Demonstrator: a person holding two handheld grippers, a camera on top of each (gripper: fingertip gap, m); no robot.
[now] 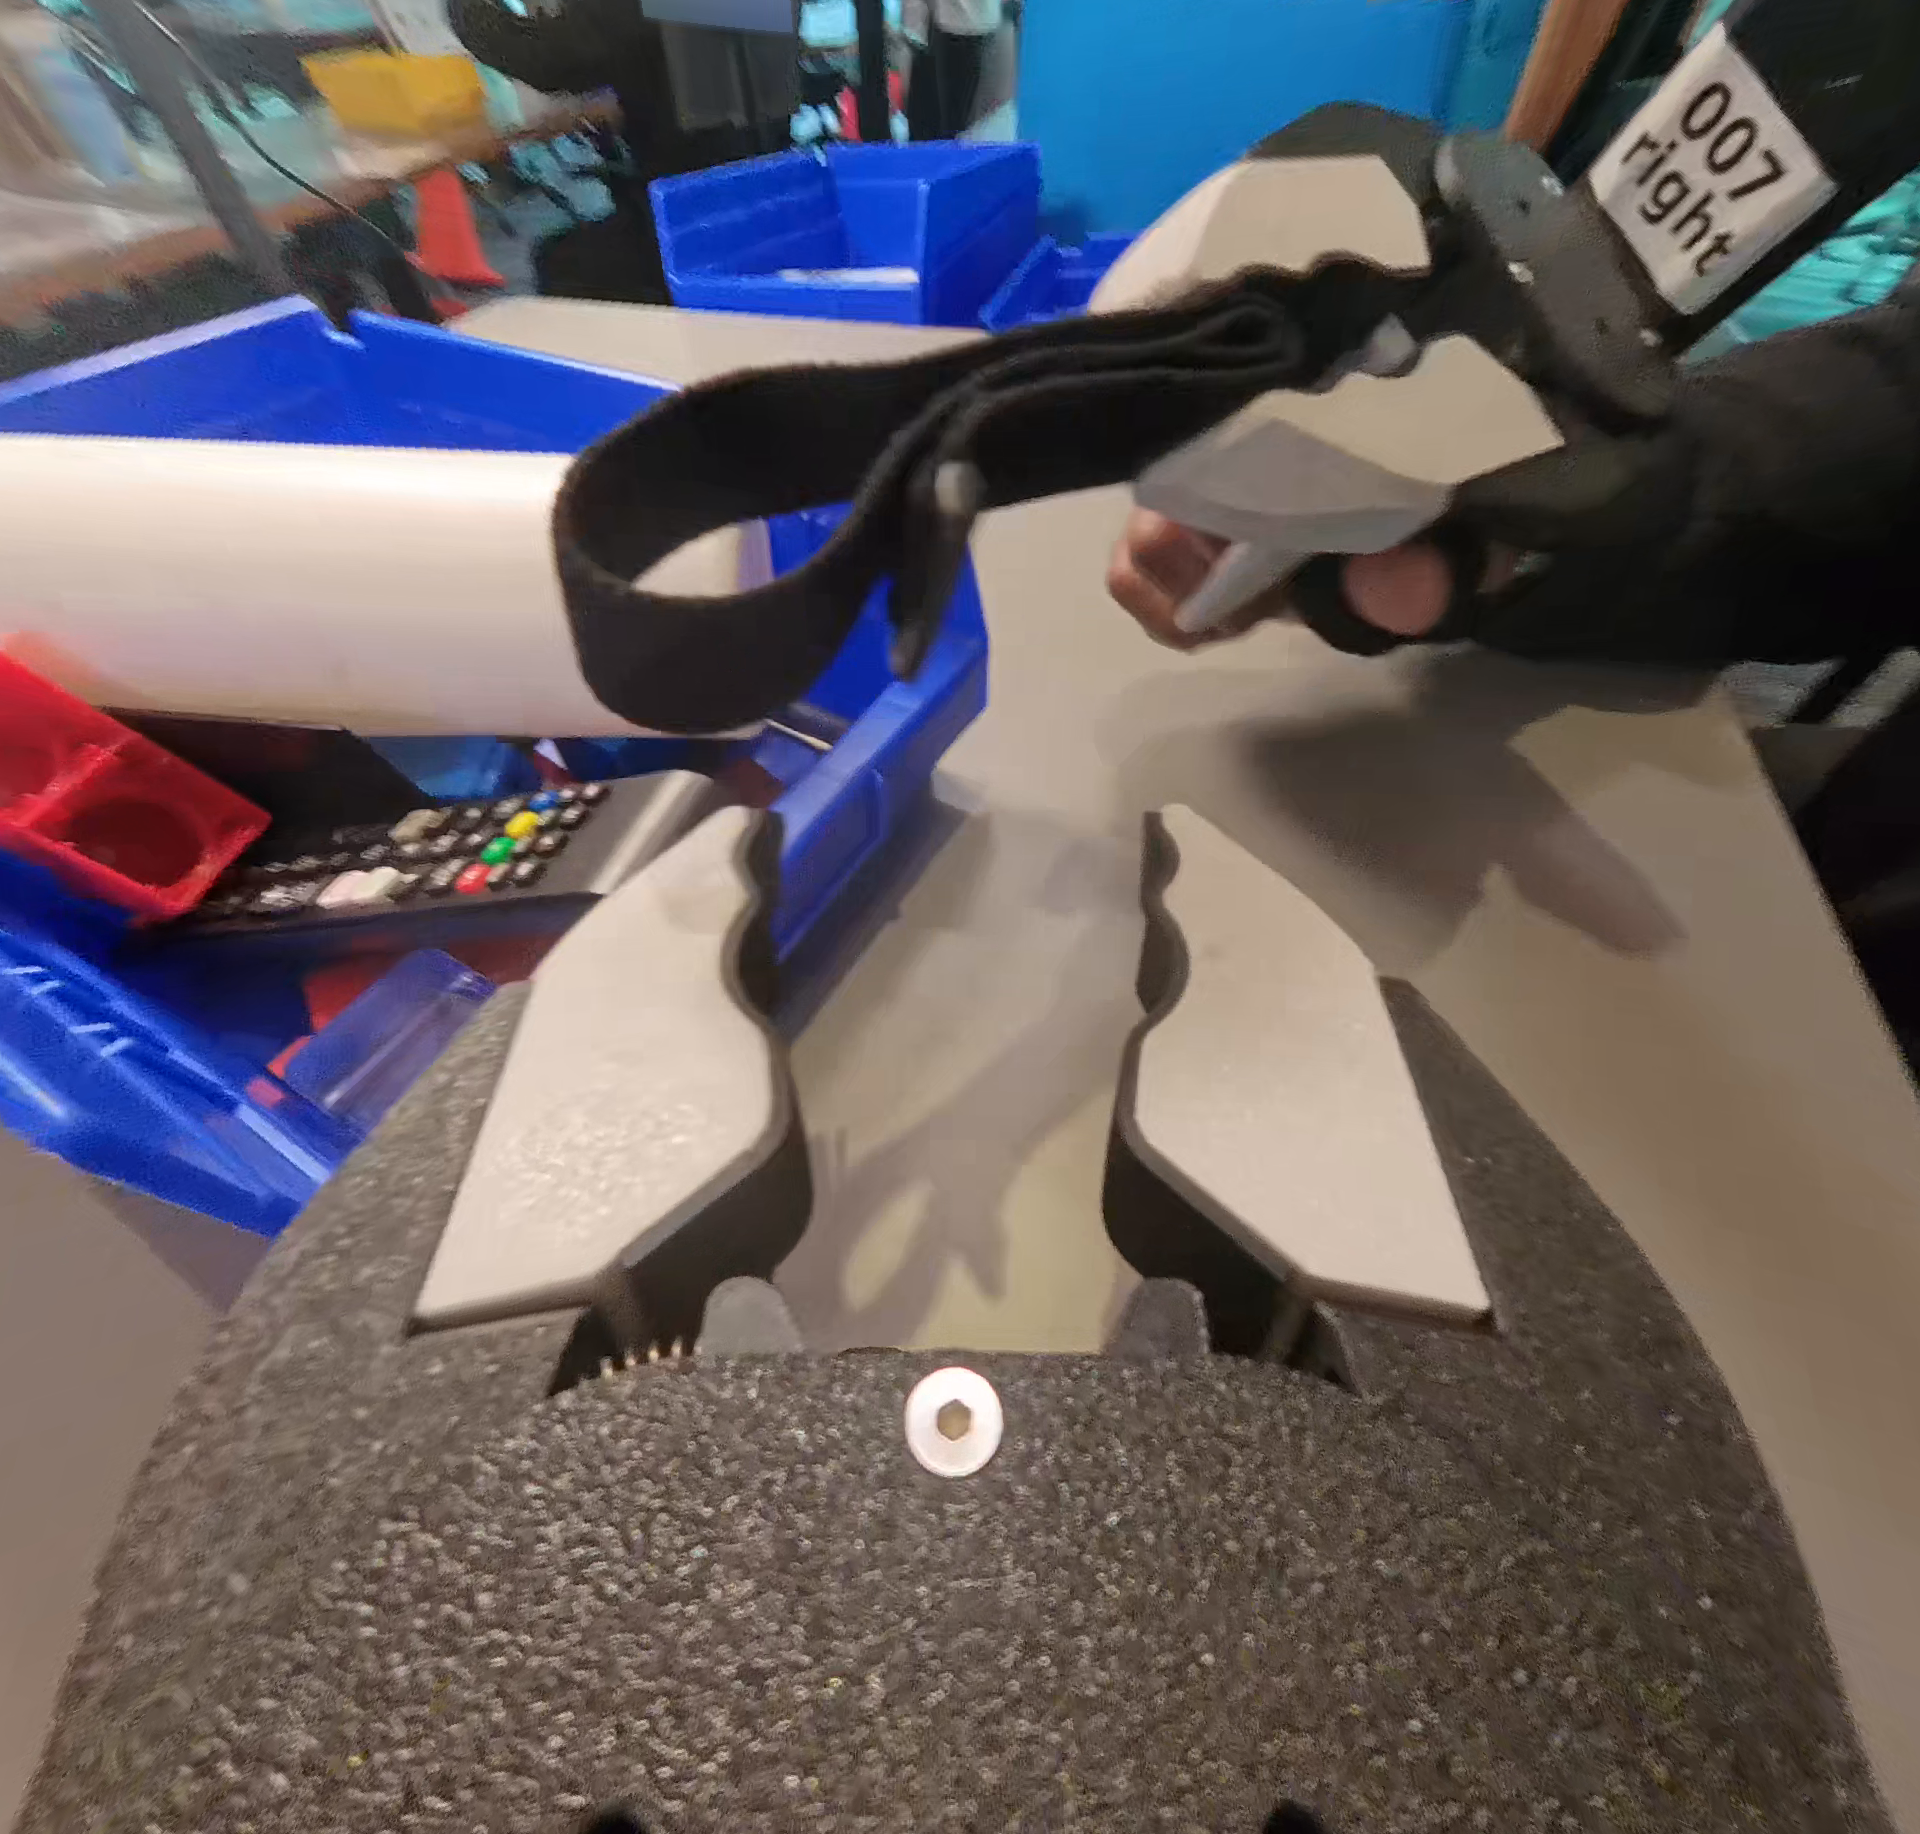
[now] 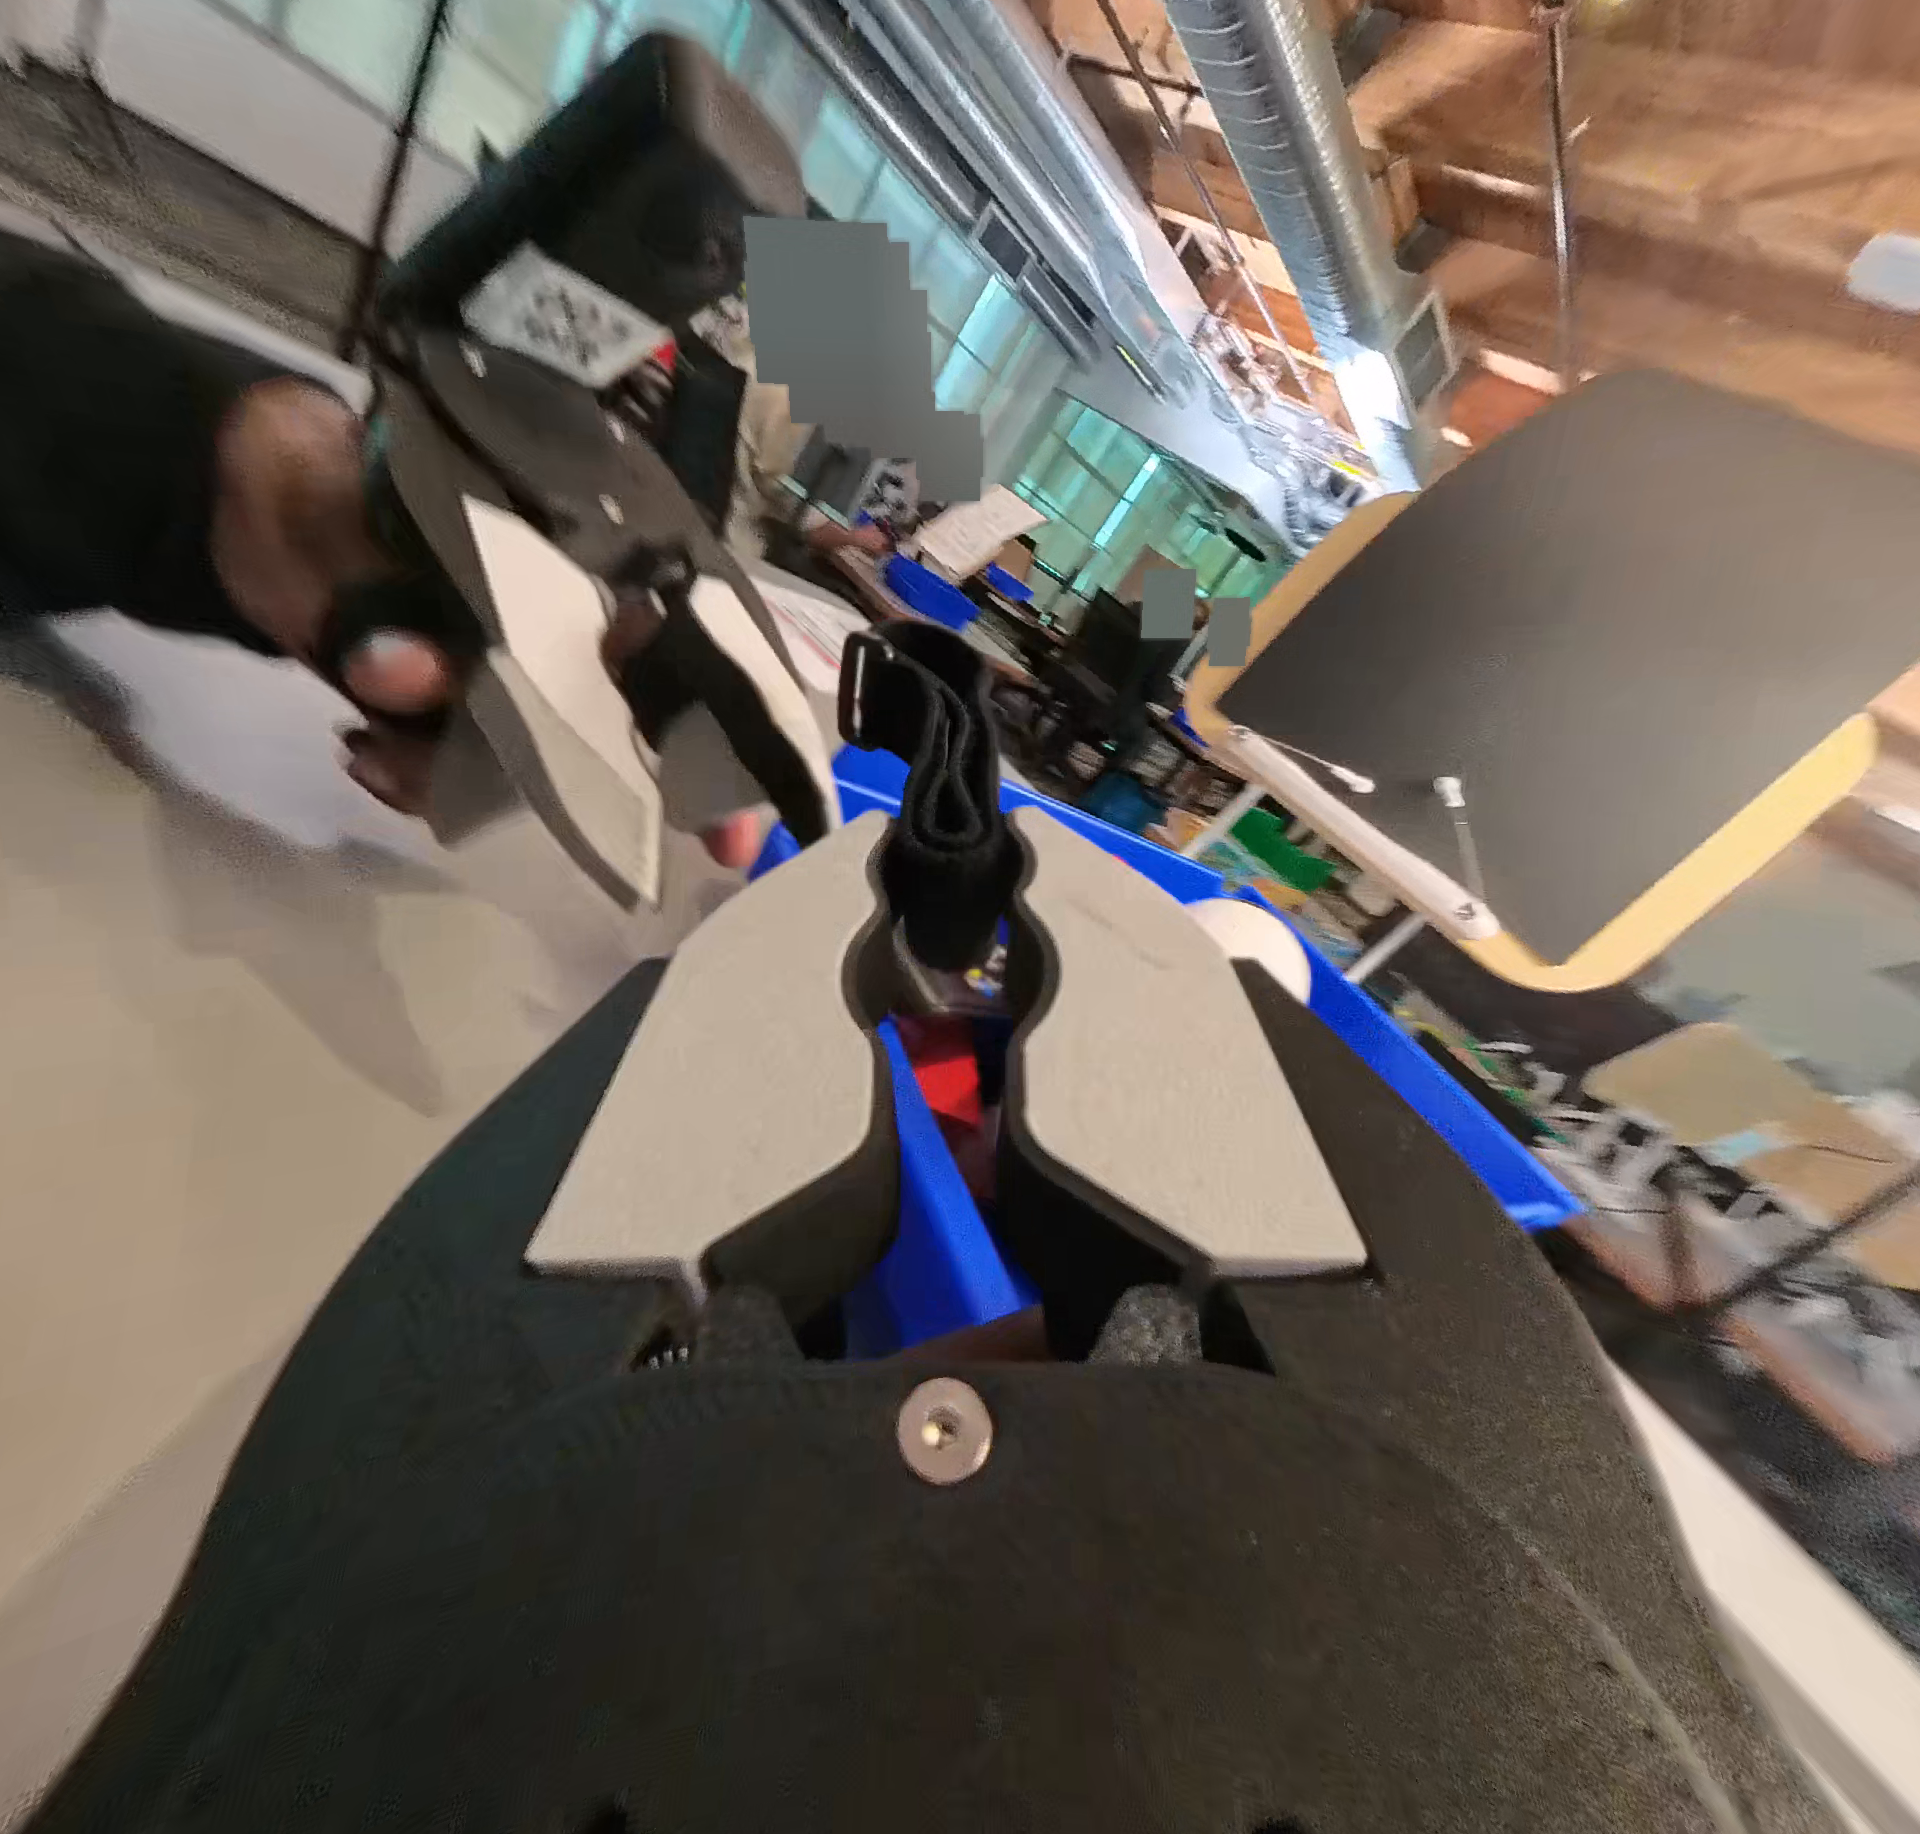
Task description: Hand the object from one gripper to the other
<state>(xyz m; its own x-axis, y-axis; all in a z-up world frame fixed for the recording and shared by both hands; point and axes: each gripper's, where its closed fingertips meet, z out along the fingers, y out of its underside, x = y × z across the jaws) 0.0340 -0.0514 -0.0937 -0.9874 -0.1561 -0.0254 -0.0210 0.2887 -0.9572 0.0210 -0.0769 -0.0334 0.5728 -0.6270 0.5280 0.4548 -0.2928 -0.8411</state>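
One black looped fabric strap (image 1: 831,465), clamped in our right hand-held gripper (image 1: 1340,330), extends (lengthwise) toward our spread, empty left hand-held gripper (image 1: 961,849).

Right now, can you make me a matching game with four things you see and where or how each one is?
Things:
1. black strap
2. left gripper
3. remote control
4. white tube

States:
A. open, holding nothing
B. pinched in the right gripper
C. sticking out over the blue bin's rim
D. lying in the blue bin beside a red block

Pairs: 1-B, 2-A, 3-D, 4-C
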